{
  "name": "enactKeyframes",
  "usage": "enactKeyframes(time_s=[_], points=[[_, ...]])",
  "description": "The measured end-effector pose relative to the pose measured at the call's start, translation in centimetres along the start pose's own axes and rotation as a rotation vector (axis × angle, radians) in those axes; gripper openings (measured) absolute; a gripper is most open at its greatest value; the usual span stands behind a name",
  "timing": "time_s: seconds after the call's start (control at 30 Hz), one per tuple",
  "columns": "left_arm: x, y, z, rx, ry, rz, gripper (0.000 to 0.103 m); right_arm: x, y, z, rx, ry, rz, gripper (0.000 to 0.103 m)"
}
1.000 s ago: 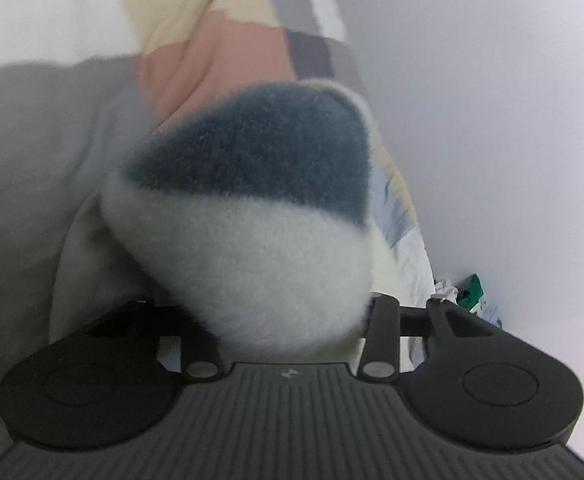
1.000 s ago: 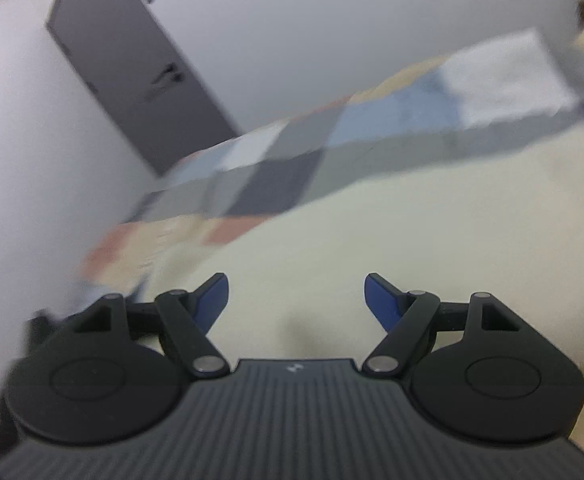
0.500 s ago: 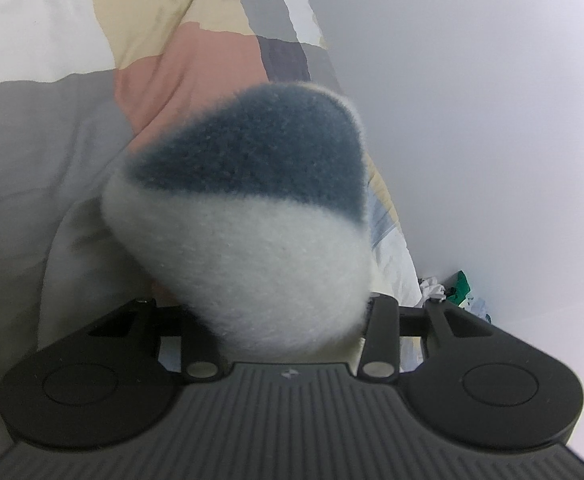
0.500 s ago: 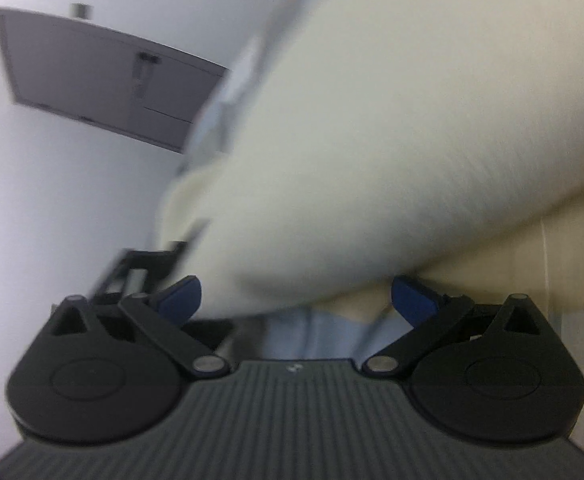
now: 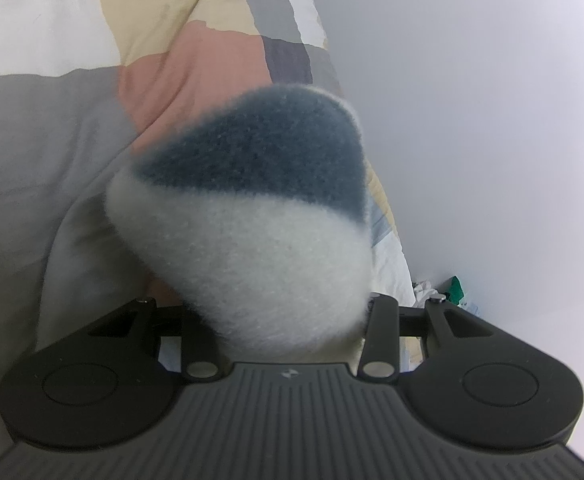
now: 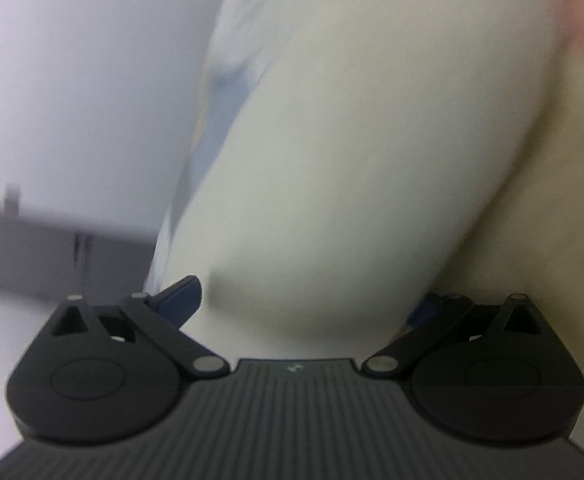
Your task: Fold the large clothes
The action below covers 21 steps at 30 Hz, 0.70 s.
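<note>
In the left wrist view my left gripper [image 5: 288, 320] is shut on a fluffy fleece garment [image 5: 252, 232], white with a dark blue-grey patch on top; the bunched fabric hides both fingertips. In the right wrist view my right gripper [image 6: 303, 308] is open, its blue-padded fingers [image 6: 180, 294] spread wide around a cream fleece fold [image 6: 351, 180] that bulges between them. The right fingertip is mostly hidden behind the fabric. The right view is blurred.
A patchwork bedspread [image 5: 196, 60] in beige, pink and grey lies under the garment, with a white wall [image 5: 471, 120] to its right. Small items [image 5: 443, 288] lie on the floor by the wall. A grey door [image 6: 52, 248] shows at the left of the right view.
My right gripper has swung down and in onto the cream fleece, which now fills the space between its open fingers. My left gripper keeps its hold and has barely moved.
</note>
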<state>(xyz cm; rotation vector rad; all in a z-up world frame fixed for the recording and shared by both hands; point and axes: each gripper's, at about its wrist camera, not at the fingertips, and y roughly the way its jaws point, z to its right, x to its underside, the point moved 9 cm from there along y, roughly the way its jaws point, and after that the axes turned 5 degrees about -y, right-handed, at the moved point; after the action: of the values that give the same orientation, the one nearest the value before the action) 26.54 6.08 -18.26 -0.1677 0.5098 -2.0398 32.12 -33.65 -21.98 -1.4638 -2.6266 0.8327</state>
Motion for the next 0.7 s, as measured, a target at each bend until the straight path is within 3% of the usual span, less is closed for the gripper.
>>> enactKeyframes(time_s=[0.07, 0.2, 0.27, 0.33, 0.43, 0.53, 0.7], points=[[-0.1, 0.0, -0.2, 0.001, -0.007, -0.003, 0.047, -2.1, -0.6, 0.9, 0.007, 0.049, 0.065, 0.103], [0.3, -0.9, -0.5, 0.002, -0.033, -0.011, 0.047, -2.5, 0.9, 0.8, 0.022, 0.042, 0.046, 0.103], [0.4, -1.2, -0.6, 0.004, -0.034, -0.012, 0.047, -1.9, 1.5, 0.0, 0.048, -0.058, 0.024, 0.090], [0.4, -1.3, -0.7, 0.002, -0.021, -0.009, 0.047, -1.5, 1.4, 0.0, 0.053, -0.081, 0.009, 0.067], [0.7, -1.8, -0.5, 0.001, 0.002, -0.006, 0.047, -1.6, 0.4, -0.7, 0.040, -0.111, 0.015, 0.049], [1.0, -2.9, 0.1, 0.008, 0.029, 0.010, 0.047, -1.3, -1.3, -2.6, 0.020, -0.227, 0.035, 0.046], [1.4, -6.1, 0.3, 0.038, -0.028, 0.021, 0.047, -1.5, -5.0, -5.0, -0.059, -0.318, 0.029, 0.045]])
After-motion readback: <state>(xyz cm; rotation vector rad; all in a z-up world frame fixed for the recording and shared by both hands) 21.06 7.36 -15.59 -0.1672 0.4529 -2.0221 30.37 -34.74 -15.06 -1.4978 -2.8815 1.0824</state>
